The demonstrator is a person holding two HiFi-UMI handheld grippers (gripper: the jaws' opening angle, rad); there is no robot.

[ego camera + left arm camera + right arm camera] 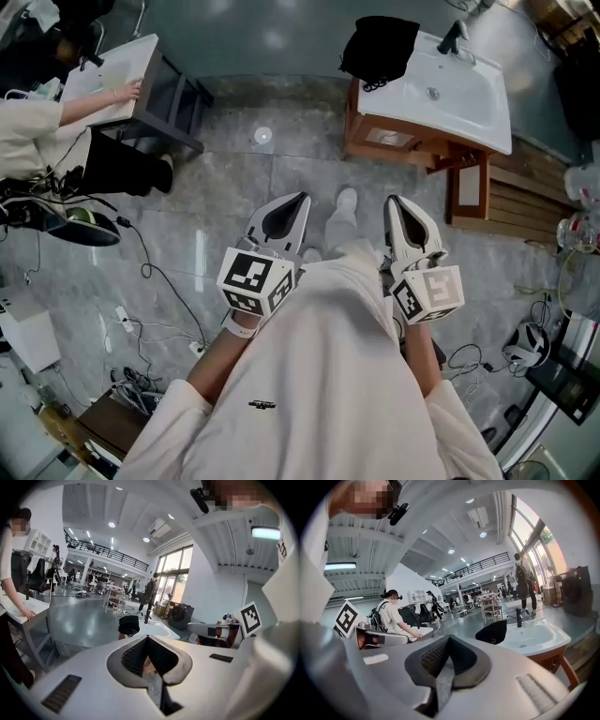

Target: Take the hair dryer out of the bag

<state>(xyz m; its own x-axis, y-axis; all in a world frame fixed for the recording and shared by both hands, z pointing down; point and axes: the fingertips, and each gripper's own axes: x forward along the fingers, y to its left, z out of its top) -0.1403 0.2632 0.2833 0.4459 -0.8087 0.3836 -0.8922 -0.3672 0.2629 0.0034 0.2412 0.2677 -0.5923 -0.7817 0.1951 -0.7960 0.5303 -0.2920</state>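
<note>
The bag (380, 47) is black and soft, slumped in a rumpled heap on one end of a white washbasin (469, 94) top (beside the bowl, not in it). A dark loop hangs at its front edge.

I see myself in a loose white short-sleeved shirt (328, 375) with a small black logo (262, 405) on the front, pale trousers (339, 228) and a white shoe (346, 199). My left gripper (301, 200) and right gripper (392, 201) are smooth white shells with dark ribbed pads (133, 656) set in grey surrounds. Each carries a white block, the left cube (255, 279) and the right cube (429, 292), printed with black square markers; a white strap (242, 328) circles my left wrist
</note>
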